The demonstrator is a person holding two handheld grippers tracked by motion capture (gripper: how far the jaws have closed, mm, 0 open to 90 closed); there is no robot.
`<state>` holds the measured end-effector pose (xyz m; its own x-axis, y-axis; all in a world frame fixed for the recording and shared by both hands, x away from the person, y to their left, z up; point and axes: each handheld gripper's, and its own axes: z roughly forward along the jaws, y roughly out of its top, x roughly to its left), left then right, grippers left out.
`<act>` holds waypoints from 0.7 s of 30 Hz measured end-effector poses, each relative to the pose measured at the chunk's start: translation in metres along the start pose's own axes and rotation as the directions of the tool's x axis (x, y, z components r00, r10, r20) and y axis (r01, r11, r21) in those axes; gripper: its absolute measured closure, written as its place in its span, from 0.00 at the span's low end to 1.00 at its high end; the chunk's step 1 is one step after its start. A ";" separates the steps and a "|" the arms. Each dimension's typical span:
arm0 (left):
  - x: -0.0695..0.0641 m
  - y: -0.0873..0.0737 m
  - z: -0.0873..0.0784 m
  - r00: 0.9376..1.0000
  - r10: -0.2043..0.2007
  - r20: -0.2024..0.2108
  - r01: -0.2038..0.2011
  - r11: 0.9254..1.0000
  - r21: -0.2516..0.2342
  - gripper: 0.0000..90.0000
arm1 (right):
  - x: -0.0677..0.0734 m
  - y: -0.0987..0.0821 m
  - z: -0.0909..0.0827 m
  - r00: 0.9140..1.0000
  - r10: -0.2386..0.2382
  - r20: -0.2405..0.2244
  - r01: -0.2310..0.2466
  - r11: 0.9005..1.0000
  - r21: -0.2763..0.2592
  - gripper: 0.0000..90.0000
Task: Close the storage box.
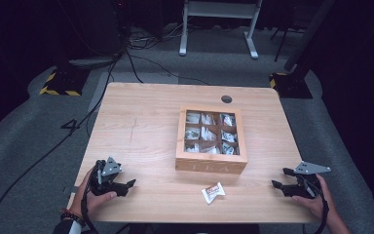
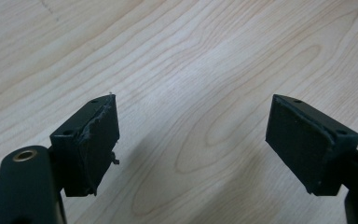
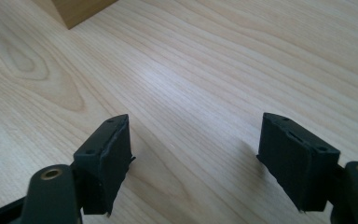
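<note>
In the high view, a small sachet (image 1: 213,192) lay on the counter (image 1: 141,126) before the tea box (image 1: 211,165), between our hands; light, crinkly, best pinched by an edge. In each gripper view, left fingers (image 2: 91,144) and right fingers (image 3: 106,161) stood spread, empty.

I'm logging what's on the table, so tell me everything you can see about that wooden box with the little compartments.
The wooden box is light-coloured, roughly square and low, with a clear window in its framed top. Through it show nine compartments in a three-by-three grid, each holding small pale packets. Faint lettering marks the front wall, too small to read. It sits flat on the table, right of centre, lid closed. Nothing touches it; a loose white packet lies just in front, apart from it. One corner also appears in the right gripper view.
</note>
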<state>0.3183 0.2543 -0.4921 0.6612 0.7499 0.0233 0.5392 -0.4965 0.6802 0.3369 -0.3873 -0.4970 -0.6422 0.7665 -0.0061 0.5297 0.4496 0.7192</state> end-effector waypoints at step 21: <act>0.008 -0.019 -0.001 0.999 -0.050 -0.005 0.050 0.999 -0.015 0.20 | -0.003 -0.012 -0.003 0.996 0.063 0.061 -0.060 0.997 -0.039 0.26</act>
<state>0.3133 0.2704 -0.5041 0.6311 0.7757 -0.0072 0.5637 -0.4522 0.6913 0.3310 -0.3964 -0.5036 -0.5728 0.8197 -0.0036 0.5456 0.3845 0.7446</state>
